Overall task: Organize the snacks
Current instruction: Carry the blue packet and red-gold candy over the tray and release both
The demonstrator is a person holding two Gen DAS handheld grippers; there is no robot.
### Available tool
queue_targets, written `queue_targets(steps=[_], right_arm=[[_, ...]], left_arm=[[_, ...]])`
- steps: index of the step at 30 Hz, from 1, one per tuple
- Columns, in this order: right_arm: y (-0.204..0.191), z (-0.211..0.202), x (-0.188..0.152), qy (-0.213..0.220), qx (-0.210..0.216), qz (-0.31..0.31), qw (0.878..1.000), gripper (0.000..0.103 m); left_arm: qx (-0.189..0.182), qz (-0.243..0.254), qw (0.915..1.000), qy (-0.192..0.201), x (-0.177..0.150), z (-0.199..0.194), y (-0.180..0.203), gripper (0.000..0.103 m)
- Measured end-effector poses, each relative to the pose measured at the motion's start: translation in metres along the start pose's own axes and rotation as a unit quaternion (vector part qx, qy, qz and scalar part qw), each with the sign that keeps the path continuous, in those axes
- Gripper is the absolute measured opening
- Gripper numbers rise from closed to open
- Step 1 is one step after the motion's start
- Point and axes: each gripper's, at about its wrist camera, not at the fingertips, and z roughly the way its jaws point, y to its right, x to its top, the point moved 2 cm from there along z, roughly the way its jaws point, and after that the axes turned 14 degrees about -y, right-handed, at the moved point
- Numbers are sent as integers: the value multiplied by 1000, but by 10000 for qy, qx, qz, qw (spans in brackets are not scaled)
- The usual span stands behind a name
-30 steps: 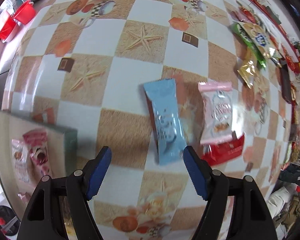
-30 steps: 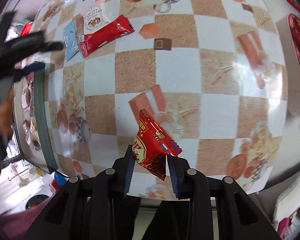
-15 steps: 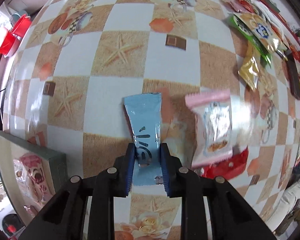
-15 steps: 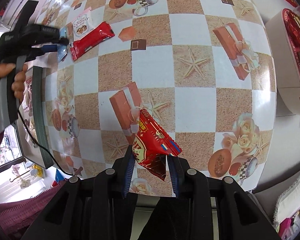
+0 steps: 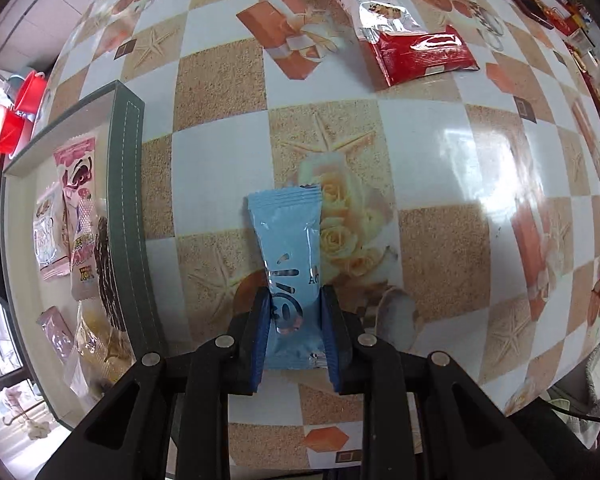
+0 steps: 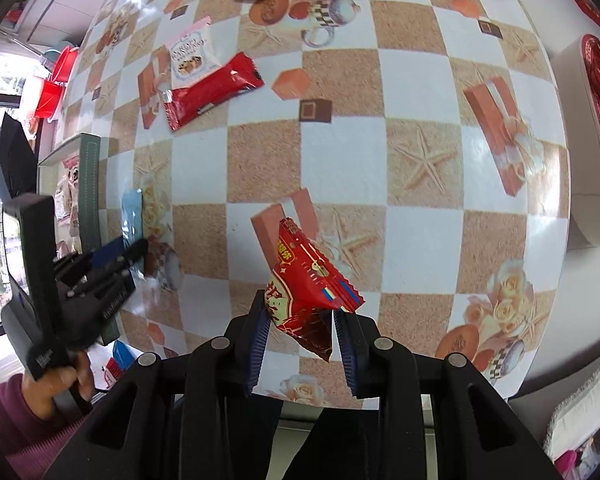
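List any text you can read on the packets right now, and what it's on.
"A": blue packet in the left gripper; the rest is cut off at the fingers.
Pink-white packet: print blurred.
Red packet in the right gripper: yellow characters, unreadable.
Packets in the tray: too small.

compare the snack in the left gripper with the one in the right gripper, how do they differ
The light blue packet is long, narrow and smooth; the red packet is wider, with crumpled foil and yellow print. The blue one points straight out between the pads of the left gripper; the red one sits skewed in the right gripper, tilted to one side. Both are sealed wrappers with crimped ends, each pinched near one end above the checkered table.
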Motion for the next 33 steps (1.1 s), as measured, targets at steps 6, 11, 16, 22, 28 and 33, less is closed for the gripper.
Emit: queue_targets(steps=[6,11,16,22,28,33], right_arm=[[-13,-8,4,71,-78,-172,9998,34],[-11,-12,2,133,-65,-108,9998,34],[-8,-15,0,133,-29,-51,9999,34],[-19,-17,1,171,-89,-186,9996,34],[-31,-19,2,194,-161,-326,9992,34],[-49,-21,8,212,-263,-548,9979,34]], left_arm=[[-45,64,9999,-69,17,-4,1,26],[-153,156,9997,-59,25,-12,-6,25],[-134,270,9993,202,11,-29,-4,25],[-156,144,9986,477,5,-51,-20,25],[-216,-129,9972,704,-8,-67,-40,25],[-247,-409,9947,906,-21,-77,-52,25]])
